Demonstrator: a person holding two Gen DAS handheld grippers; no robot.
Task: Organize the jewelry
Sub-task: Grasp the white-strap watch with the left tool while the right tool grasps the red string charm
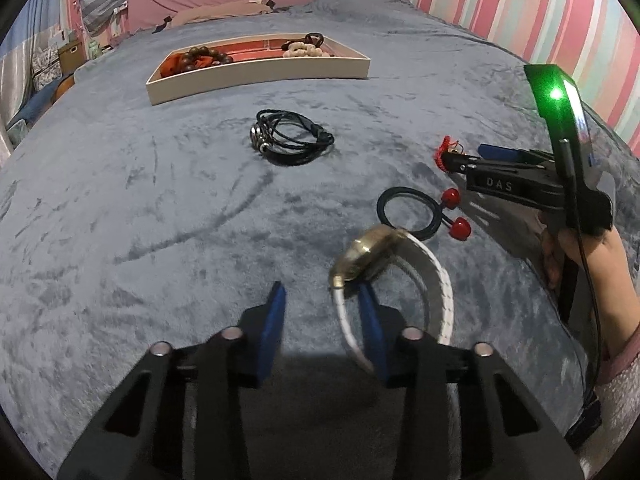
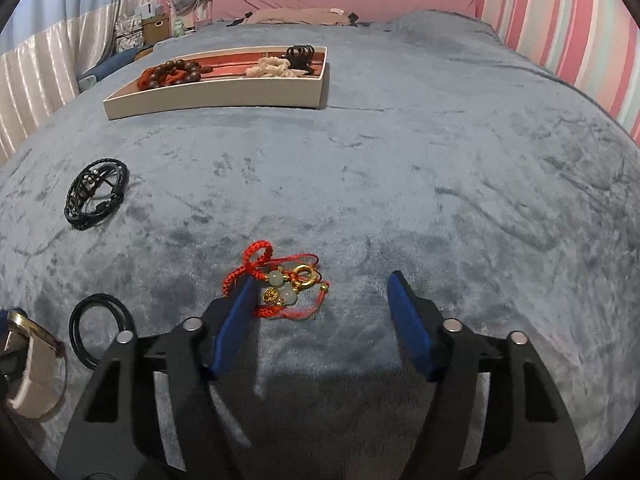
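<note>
A gold-cased watch (image 1: 366, 254) with a white strap lies on the grey-blue blanket (image 1: 160, 220). My left gripper (image 1: 322, 286) is open over it. Its right finger sits inside the strap loop, and the near strap runs between the jaws without being pinched. In the right wrist view the watch (image 2: 28, 360) shows at the left edge. My right gripper (image 2: 324, 280) is open around a red string bracelet (image 2: 288, 288) with gold and pale beads, which lies against the left finger. In the left wrist view that gripper (image 1: 460, 156) reaches the bracelet (image 1: 442, 156).
A cream tray (image 1: 260, 76) with a pink floor stands farther back, holding brown beads (image 1: 204, 58), a white scrunchie (image 1: 302, 50) and black ties (image 1: 314, 38). A black braided bracelet (image 1: 292, 138) and a black hair tie with red beads (image 1: 408, 212) lie loose. Striped wall on the right.
</note>
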